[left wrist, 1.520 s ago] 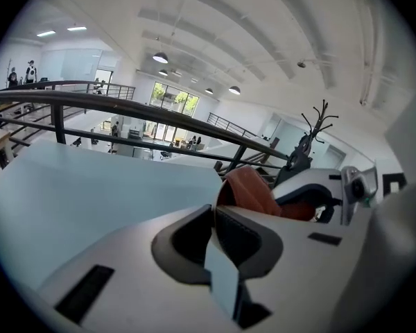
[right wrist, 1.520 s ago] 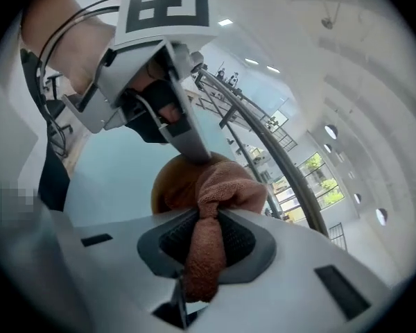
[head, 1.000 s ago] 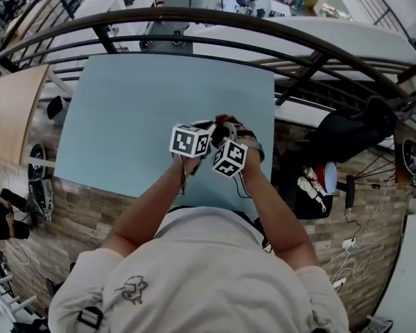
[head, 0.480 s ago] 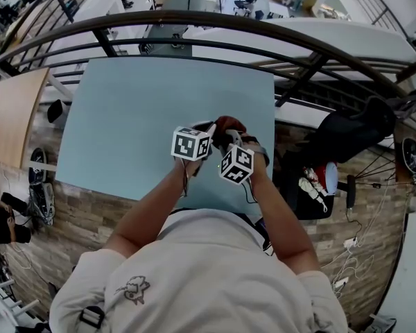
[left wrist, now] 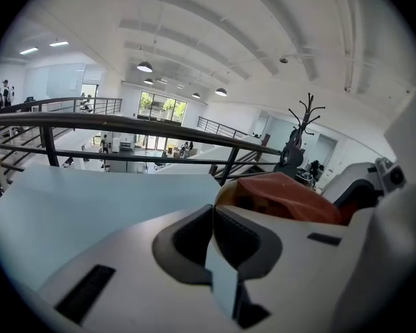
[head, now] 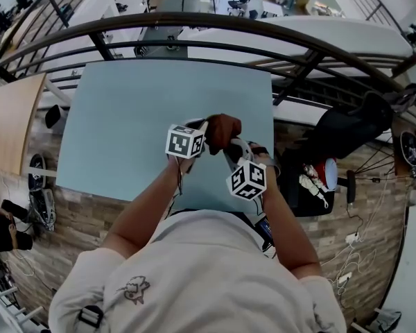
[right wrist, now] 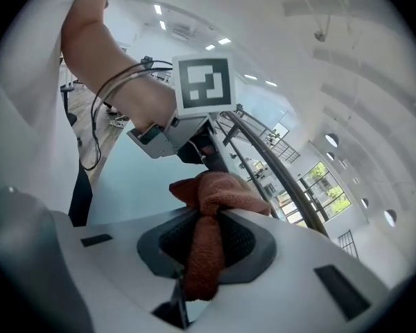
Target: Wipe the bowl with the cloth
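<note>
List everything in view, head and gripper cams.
table: 1, light blue, below both tongs
bowl: 1, tan rim, at the left tongs' tips, cloth in it
cloth: 1, rust red, bunched ahead of the right tongs
railing: 1, dark metal, beyond the table
floor: 1, wood-pattern, around the table
marker cubes: 2, black-and-white, one per tongs
left tongs: 1, white, just been closing, pinching the bowl's rim
right tongs: 1, white, clamped on the cloth
forearms: 2, bare, behind the cubes
</note>
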{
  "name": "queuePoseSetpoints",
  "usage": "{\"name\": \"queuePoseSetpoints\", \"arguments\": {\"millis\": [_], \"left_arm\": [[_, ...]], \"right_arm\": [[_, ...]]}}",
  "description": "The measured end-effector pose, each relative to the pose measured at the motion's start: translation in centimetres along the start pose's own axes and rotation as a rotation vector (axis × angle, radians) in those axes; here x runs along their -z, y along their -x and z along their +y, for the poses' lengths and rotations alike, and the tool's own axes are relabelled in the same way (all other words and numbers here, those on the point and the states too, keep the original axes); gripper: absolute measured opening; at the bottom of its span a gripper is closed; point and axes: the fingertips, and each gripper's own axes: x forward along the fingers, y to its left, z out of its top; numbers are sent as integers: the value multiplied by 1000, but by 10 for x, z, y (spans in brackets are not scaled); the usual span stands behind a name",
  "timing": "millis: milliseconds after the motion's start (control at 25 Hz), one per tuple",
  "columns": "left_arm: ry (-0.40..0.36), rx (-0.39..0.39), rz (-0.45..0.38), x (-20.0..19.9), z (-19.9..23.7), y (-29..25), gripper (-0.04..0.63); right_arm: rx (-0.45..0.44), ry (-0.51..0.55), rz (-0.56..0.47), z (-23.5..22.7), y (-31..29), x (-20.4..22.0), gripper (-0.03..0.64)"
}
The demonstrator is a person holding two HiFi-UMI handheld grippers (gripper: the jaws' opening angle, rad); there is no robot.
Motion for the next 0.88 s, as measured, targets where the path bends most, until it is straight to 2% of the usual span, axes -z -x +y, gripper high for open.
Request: {"name": "queuePoseSetpoints", "arguments": {"millis": [160, 280, 360, 520, 600, 760, 880], "left_arm": [[0, -7, 9, 2, 14, 6, 23], [-1, -18, 15, 4, 24, 8, 23], [26, -3, 10, 5, 30, 10, 23], [159, 82, -19, 4, 34, 11, 23], [223, 160, -34, 2, 28, 12, 23], [430, 337, -84, -8, 20, 17, 23], [524, 436, -111, -14, 17, 22, 23]], "right_arm": [[53, -40, -39, -12, 27, -3, 71], [103, -80, -35, -26, 40, 13, 71], [125, -118, -35, -34, 48, 21, 71], [154, -174, -39, -46, 60, 28, 71], [157, -196, -61, -49, 64, 24, 71], [162, -226, -97, -55, 71, 13, 71], [162, -244, -132, -60, 79, 3, 71]]}}
